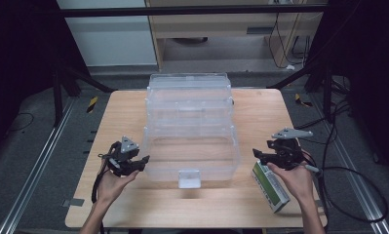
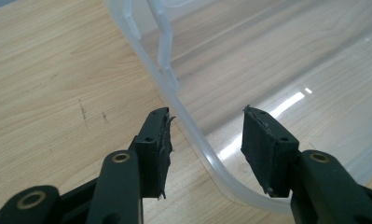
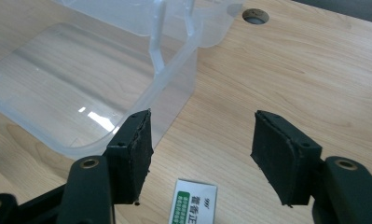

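A clear plastic storage box (image 1: 202, 168) stands open in the middle of the wooden table, its lid tilted up behind it. My left gripper (image 1: 144, 161) is at the box's front left corner. In the left gripper view it (image 2: 206, 112) is open, with the box rim (image 2: 193, 126) passing between the jaws and touching neither pad. My right gripper (image 1: 256, 154) is open just right of the box. In the right gripper view it (image 3: 203, 114) has nothing between its pads. A green and white carton (image 1: 272, 192) lies flat on the table under the right hand, and its end (image 3: 193, 205) lies below the jaws.
A white latch (image 1: 188, 178) sits on the box's front wall. The table (image 1: 133, 117) has a cable hole (image 3: 255, 16) near its far right. Black cables (image 1: 358, 195) trail over the floor to the right. A wooden cabinet (image 1: 231, 24) stands behind the table.
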A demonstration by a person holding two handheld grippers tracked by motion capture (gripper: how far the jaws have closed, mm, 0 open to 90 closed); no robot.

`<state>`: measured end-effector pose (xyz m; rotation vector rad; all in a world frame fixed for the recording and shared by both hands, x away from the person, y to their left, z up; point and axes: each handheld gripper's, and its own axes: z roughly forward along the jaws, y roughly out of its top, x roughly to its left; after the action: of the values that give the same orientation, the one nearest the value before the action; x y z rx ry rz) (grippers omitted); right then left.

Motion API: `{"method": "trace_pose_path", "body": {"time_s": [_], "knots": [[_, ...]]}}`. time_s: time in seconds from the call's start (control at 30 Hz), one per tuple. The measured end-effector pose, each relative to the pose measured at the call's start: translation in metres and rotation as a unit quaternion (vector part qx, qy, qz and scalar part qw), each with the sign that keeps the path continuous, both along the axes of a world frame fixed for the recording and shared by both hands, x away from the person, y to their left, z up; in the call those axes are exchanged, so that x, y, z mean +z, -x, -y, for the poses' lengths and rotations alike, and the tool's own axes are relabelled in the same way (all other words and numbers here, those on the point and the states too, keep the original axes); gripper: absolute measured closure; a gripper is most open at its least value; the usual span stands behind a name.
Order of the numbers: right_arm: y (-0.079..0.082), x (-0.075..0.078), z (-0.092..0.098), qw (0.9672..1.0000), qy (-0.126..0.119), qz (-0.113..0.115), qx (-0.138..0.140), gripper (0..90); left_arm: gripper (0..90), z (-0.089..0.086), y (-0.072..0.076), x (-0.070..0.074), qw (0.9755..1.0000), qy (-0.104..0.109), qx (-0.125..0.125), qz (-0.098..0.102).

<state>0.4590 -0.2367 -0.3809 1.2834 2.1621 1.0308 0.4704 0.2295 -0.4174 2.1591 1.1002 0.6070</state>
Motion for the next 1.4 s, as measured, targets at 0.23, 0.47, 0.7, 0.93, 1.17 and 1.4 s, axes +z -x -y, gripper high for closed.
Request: {"method": "trace_pose_path", "body": {"time_s": [0.23,0.47,0.7,0.93,1.17,1.4], "knots": [[0.0,0.001,0.008,0.9999,0.0,-0.01,-0.004,35.8,51.0,-0.002,0.0,0.001,1.0,0.007,0.0,0.0],[0.004,0.0,0.015,0.9997,0.006,-0.026,-0.001,31.7,51.5,-0.002,-0.001,0.0,1.0,0.009,0.001,-0.004],[0.007,0.0,0.02,0.9985,0.015,-0.053,-0.005,29.6,51.6,-0.002,-0.001,0.0,0.9999,0.009,0.002,-0.005],[0.009,0.001,0.019,0.9965,0.036,-0.076,0.005,28.5,51.6,-0.002,-0.002,-0.001,0.9999,0.008,0.0,-0.007],[0.011,0.004,0.017,0.9944,0.048,-0.094,0.009,28.1,51.7,-0.001,-0.003,-0.002,1.0,0.003,-0.002,-0.009],[0.014,0.009,0.014,0.9918,0.056,-0.115,0.009,28.6,51.6,-0.001,-0.002,0.0,1.0,0.006,-0.005,-0.006]]}}
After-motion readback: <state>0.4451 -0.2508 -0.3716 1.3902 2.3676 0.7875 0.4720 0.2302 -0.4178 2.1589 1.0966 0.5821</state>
